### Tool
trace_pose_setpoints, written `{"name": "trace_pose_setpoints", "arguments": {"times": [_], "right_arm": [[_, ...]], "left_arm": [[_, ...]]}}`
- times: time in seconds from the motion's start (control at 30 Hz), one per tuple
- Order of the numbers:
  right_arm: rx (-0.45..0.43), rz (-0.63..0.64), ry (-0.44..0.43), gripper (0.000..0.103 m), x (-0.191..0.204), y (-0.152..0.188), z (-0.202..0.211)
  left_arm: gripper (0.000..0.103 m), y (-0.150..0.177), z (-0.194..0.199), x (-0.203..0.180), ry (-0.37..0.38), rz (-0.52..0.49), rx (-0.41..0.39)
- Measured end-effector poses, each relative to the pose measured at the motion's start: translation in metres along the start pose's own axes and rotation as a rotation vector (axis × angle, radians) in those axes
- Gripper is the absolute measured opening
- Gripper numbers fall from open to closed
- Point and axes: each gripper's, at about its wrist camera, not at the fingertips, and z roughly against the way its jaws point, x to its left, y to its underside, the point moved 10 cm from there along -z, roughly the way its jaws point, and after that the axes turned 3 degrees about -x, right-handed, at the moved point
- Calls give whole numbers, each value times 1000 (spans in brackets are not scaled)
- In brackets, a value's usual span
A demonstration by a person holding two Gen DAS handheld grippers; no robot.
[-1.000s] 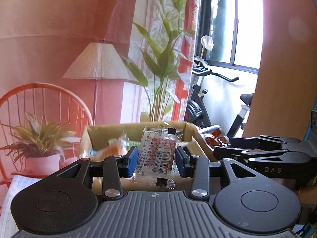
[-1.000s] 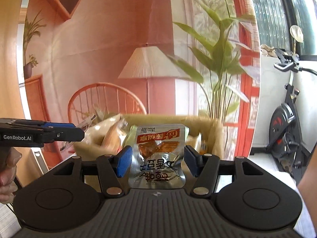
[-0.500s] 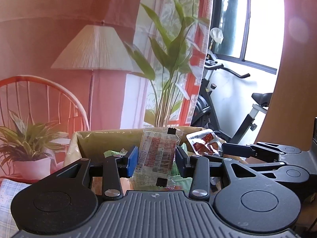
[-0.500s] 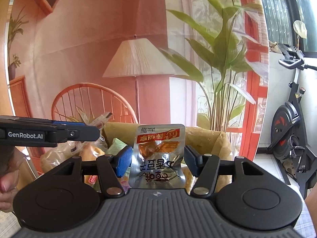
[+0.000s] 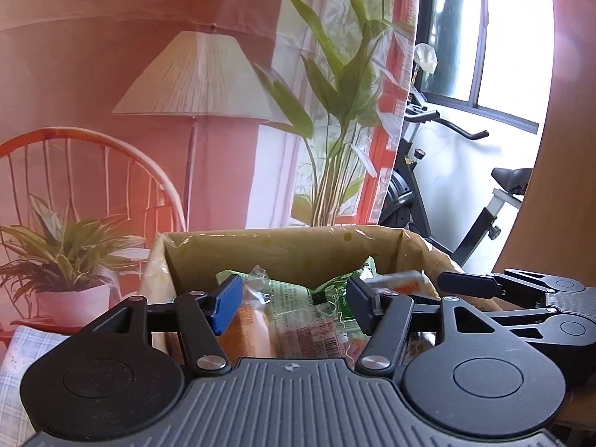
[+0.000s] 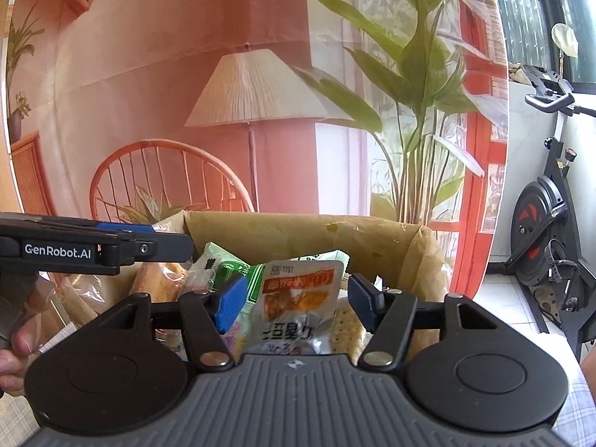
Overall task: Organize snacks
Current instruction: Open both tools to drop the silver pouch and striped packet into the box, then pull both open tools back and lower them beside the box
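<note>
Both hand-held grippers, left (image 5: 292,305) and right (image 6: 296,302), spread level over box (image 5: 283,251)

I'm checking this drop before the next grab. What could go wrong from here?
The silver pouch sits between the open right gripper fingers atop the pile; pulling back carelessly might snag it. The box looks heaped, so packets could slide out. Both grippers crowd one box: the left gripper may bump the right.
</note>
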Motion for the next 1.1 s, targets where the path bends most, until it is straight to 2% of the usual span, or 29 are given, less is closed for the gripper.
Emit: {"name": "trace_pose_setpoints", "arguments": {"times": [0.27,0.57,0.83,1.1], "right_arm": [[-22,-5,-6,63,13,0,30],[-36,-18,1,63,26,15,68],[-38,-40,26,63,30,41,96],[-5,-66,51,63,28,76,110]], "left_arm": [[64,2,32,2,-2,-8,-10],[64,21,67,6,0,0,-14],[64,51,89,9,13,22,1],[64,93,93,17,24,62,45]]}}
